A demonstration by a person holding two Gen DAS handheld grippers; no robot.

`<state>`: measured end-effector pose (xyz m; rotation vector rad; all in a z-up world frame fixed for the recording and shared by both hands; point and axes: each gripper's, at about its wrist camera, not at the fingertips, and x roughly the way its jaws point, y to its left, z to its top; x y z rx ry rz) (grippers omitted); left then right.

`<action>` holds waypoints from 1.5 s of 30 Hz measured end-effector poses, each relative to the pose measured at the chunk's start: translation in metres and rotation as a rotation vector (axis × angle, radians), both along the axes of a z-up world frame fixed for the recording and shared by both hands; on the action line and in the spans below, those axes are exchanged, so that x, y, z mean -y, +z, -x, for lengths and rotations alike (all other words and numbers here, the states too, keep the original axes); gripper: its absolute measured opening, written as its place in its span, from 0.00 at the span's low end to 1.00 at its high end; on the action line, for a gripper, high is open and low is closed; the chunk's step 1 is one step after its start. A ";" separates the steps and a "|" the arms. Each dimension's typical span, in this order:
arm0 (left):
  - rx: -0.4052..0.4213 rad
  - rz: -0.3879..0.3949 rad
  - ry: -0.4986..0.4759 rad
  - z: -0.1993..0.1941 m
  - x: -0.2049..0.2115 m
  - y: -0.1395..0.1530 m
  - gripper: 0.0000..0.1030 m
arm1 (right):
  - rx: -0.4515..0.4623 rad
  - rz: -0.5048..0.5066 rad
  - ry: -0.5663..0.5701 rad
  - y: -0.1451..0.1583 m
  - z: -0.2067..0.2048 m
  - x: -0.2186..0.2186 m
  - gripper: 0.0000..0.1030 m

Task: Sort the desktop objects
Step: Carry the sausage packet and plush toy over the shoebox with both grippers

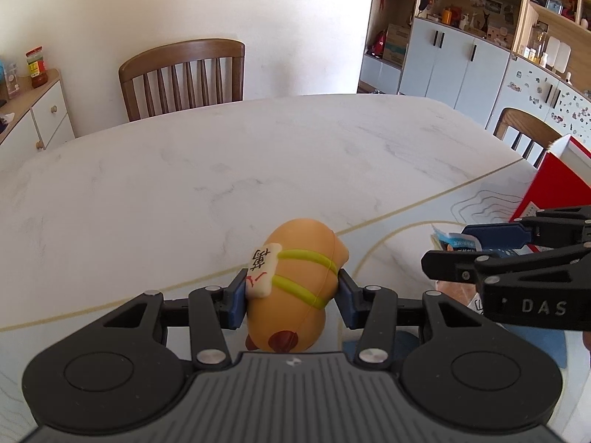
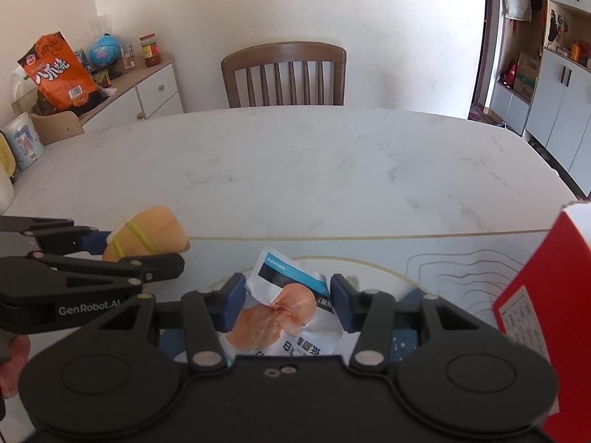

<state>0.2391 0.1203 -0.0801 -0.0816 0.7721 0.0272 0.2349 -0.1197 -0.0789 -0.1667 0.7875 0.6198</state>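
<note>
Marble table (image 1: 258, 170): one toy (image 1: 295, 288), one packet (image 2: 291, 313), clawed.

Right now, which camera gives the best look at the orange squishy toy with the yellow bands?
The left wrist view. The orange toy sits centered between the left gripper pads, showing both yellow bands and the white tile with characters. The right wrist view catches it only at the left edge, from the side, partly hidden by that gripper's fingers.
</note>
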 end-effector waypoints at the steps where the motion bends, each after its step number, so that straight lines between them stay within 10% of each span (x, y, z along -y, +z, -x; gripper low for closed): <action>1: 0.000 0.001 -0.002 0.002 0.001 0.001 0.45 | 0.004 -0.001 0.002 0.002 0.003 0.002 0.48; 45: 0.091 -0.003 -0.143 0.055 0.173 0.108 0.45 | 0.122 -0.095 -0.091 0.102 0.061 0.167 0.48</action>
